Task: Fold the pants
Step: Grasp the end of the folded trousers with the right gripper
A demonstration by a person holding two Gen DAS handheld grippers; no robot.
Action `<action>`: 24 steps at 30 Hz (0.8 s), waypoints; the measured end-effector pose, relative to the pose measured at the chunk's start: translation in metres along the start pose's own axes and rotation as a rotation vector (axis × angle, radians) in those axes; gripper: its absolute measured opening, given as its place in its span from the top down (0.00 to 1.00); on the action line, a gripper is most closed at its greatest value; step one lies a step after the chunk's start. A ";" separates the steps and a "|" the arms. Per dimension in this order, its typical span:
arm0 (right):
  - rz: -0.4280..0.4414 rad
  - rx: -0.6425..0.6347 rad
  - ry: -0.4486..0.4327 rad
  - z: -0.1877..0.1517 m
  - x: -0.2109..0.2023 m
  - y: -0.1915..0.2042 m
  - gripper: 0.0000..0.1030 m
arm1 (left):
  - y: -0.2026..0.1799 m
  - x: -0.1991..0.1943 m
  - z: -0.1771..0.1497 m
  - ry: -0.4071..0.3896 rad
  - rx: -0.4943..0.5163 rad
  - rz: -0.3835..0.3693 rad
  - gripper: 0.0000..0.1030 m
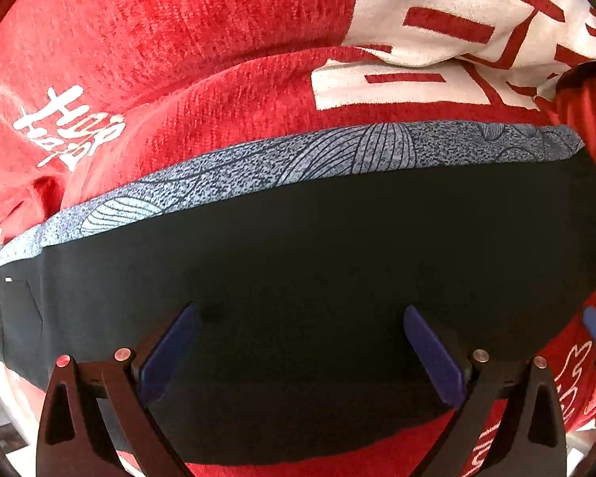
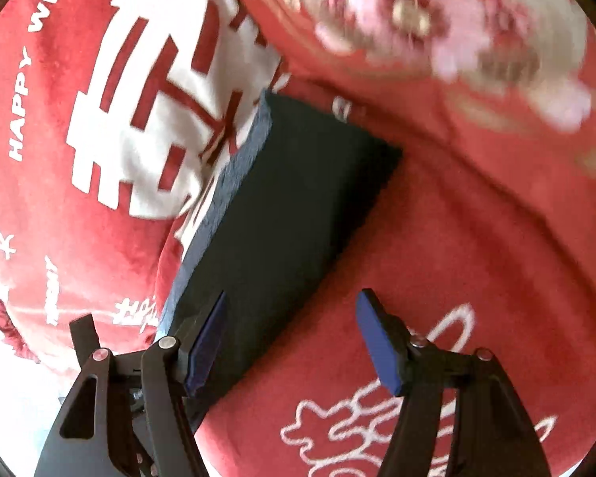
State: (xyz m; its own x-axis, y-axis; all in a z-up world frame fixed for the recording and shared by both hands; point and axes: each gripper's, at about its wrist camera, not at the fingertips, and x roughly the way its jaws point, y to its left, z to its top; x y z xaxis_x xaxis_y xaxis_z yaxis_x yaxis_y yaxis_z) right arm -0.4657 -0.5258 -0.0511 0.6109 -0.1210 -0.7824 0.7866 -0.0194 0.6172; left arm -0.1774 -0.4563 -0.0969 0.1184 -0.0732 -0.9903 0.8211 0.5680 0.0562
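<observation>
Pants (image 1: 318, 270), dark and folded, fill the frame's centre on a red blanket (image 1: 218, 39). Left gripper (image 1: 298, 353) and right gripper (image 2: 290, 342) hover, jaws wide, empty. Pinch matching edges evenly.

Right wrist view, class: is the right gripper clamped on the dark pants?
No: the right gripper stands open, and the dark pants lie flat on the red blanket.

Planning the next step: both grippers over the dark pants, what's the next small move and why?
Probably lower the left gripper onto the dark pants and pinch the near edge: both grippers stand open, holding nothing; the right gripper straddles the pants' edge over the red blanket.
</observation>
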 end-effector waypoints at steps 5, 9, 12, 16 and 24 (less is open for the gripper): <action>-0.039 0.042 0.014 0.023 0.006 -0.004 0.92 | 0.000 -0.010 0.004 -0.031 0.008 0.007 0.00; 0.008 -0.049 -0.024 0.030 -0.003 0.016 0.92 | -0.002 -0.006 0.007 -0.033 0.028 0.022 0.00; -0.070 -0.141 -0.012 0.030 0.004 0.022 0.92 | 0.000 0.002 0.007 -0.014 0.005 0.002 0.00; -0.013 0.035 0.026 0.026 0.005 -0.014 0.86 | 0.001 0.002 0.005 -0.021 0.017 -0.011 0.00; 0.120 0.108 0.062 0.005 -0.003 -0.021 0.62 | -0.002 0.002 0.004 -0.018 0.017 -0.009 0.00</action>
State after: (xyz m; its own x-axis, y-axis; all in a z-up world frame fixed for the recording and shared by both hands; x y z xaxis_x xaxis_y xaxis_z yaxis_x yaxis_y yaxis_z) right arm -0.4845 -0.5301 -0.0614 0.7067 -0.0675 -0.7042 0.6956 -0.1156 0.7091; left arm -0.1771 -0.4610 -0.0983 0.1205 -0.0932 -0.9883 0.8318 0.5529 0.0493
